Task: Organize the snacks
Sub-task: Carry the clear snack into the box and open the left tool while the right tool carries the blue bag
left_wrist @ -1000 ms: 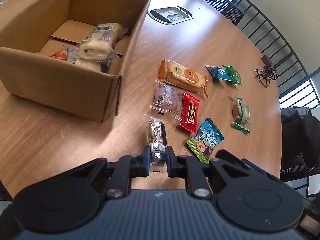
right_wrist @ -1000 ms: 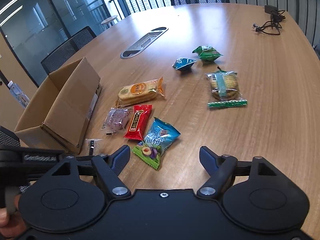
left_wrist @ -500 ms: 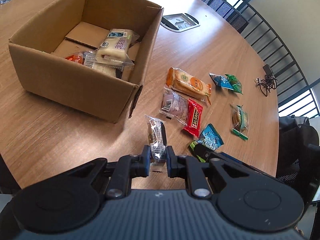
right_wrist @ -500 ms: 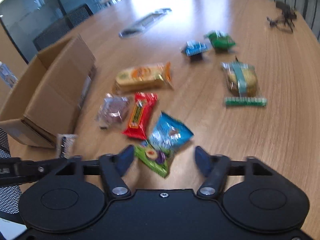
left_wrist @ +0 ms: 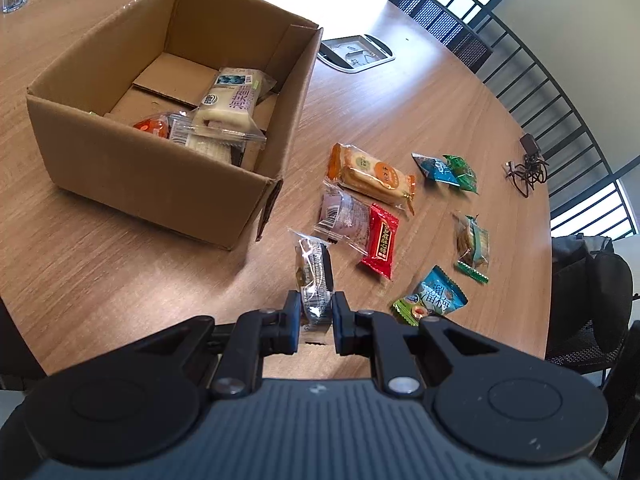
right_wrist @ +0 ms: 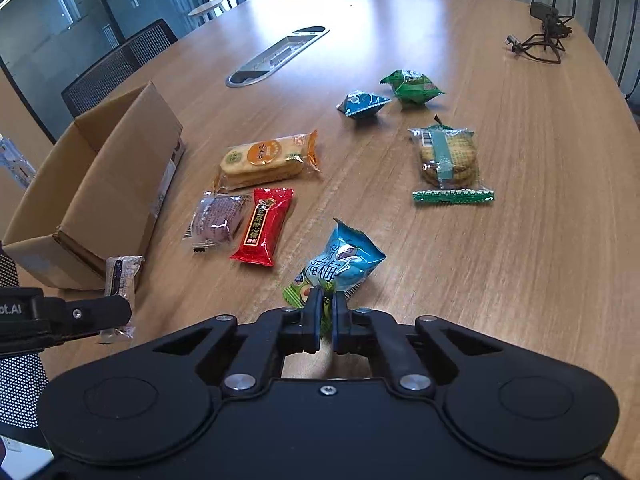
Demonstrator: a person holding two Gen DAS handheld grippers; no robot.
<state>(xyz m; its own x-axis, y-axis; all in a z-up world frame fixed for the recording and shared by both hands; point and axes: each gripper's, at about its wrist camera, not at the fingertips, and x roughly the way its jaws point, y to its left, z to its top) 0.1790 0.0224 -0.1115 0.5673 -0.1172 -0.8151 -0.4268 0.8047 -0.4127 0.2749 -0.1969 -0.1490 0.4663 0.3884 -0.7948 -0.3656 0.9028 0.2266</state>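
My left gripper (left_wrist: 315, 316) is shut on the lower end of a clear-wrapped dark cake (left_wrist: 314, 270) and holds it just above the table, near the corner of the open cardboard box (left_wrist: 132, 176). Several snack packs lie inside the box. In the right wrist view my right gripper (right_wrist: 327, 316) has its jaws closing onto the green end of a blue and green plum candy pack (right_wrist: 340, 264), and the pads press on it. The left gripper's fingers (right_wrist: 100, 310) with the cake (right_wrist: 120, 276) show at the left edge.
On the wooden table (right_wrist: 540, 240) lie an orange cracker pack (right_wrist: 268, 158), a purple cake (right_wrist: 218, 220), a red candy bar (right_wrist: 264, 226), a biscuit pack (right_wrist: 448, 156), and small blue (right_wrist: 362, 103) and green (right_wrist: 412, 87) packets. A cable (right_wrist: 540, 40) lies far right, and a cable hatch (right_wrist: 276, 56) is set into the table.
The right gripper has moved down to the plum candy pack and closed on its end. The left gripper has kept its grip on the cake and lifted slightly.
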